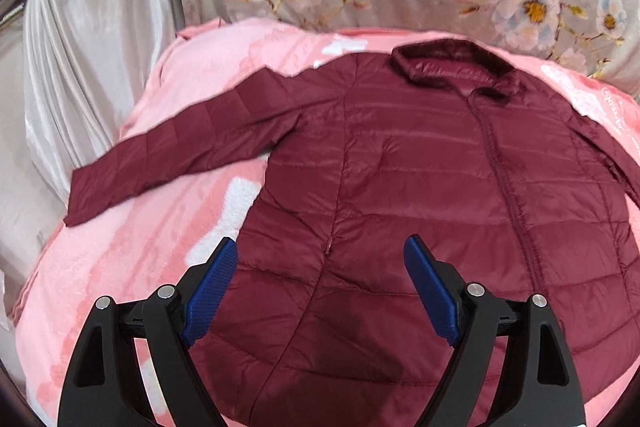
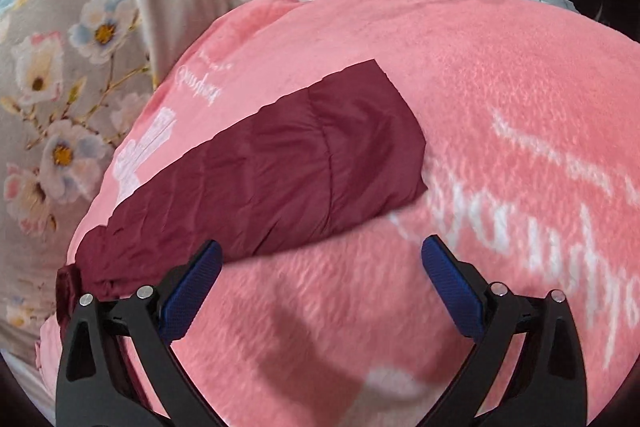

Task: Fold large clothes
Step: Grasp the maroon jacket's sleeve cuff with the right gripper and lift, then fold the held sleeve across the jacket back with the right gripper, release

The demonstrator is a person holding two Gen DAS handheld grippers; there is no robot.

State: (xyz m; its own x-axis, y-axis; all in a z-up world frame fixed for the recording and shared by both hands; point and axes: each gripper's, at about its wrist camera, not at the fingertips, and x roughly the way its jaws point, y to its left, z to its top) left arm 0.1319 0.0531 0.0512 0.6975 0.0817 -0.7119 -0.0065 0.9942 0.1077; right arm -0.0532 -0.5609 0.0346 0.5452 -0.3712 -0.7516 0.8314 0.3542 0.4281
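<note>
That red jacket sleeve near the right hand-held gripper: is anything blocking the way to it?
Nothing visible does. The sleeve lies flat on the pink blanket, with the open right hand-held gripper just short of it.

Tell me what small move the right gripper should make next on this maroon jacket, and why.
Probably bring the right gripper up over the sleeve cuff and close on it. The jacket lies flat on the pink blanket with both sleeves spread out, nothing folded yet, and the right jaws are open and empty just short of the sleeve.

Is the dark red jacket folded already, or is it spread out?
Spread out. The jacket lies flat on the pink blanket, front up, and its sleeve stretches out to the side.
</note>
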